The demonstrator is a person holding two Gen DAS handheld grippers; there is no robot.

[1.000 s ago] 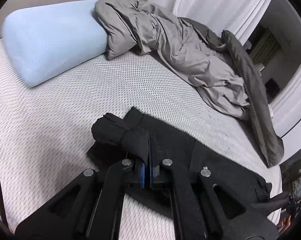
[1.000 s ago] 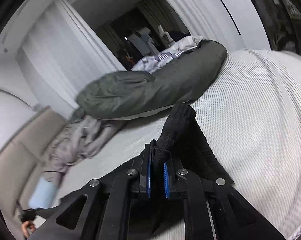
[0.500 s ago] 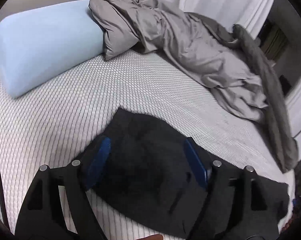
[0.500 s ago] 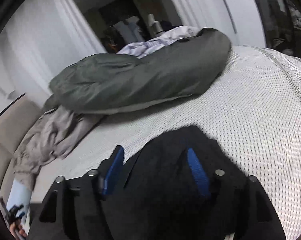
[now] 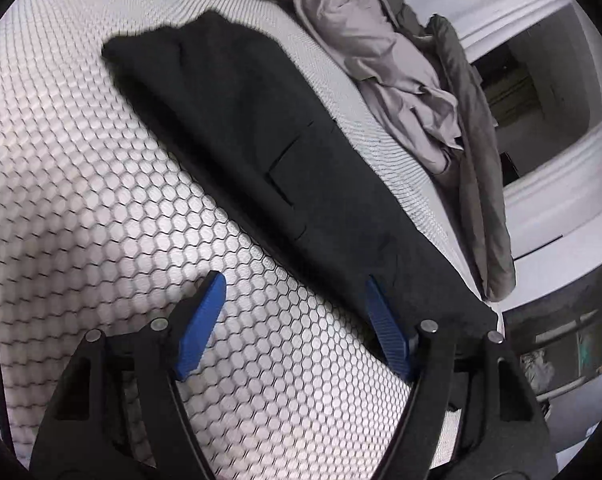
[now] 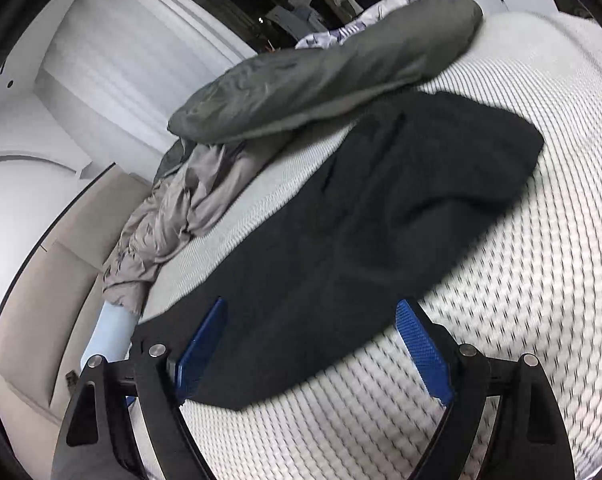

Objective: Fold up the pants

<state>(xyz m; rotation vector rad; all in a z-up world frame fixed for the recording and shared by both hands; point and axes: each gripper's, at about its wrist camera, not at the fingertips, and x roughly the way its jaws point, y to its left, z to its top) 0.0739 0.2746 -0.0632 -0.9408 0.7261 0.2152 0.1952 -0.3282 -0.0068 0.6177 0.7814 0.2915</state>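
The black pants (image 5: 269, 152) lie flat in a long folded strip on the white mesh mattress (image 5: 81, 184). They also show in the right wrist view (image 6: 373, 216). My left gripper (image 5: 293, 284) is open and empty, just off the near edge of the pants, its right pad at the fabric's edge. My right gripper (image 6: 313, 312) is open and empty, its jaws straddling the near end of the pants.
A crumpled grey sheet (image 5: 381, 52) and a dark green duvet (image 6: 321, 76) lie along the far side of the bed, close behind the pants. A light blue pillow (image 6: 109, 336) lies by the beige headboard (image 6: 53, 288). The mattress edge is beyond the pants' right end (image 5: 497, 312).
Both grippers were shut on bunched pants fabric, then opened and let it drop flat. Both have since pulled back, so the whole strip now shows ahead of them.
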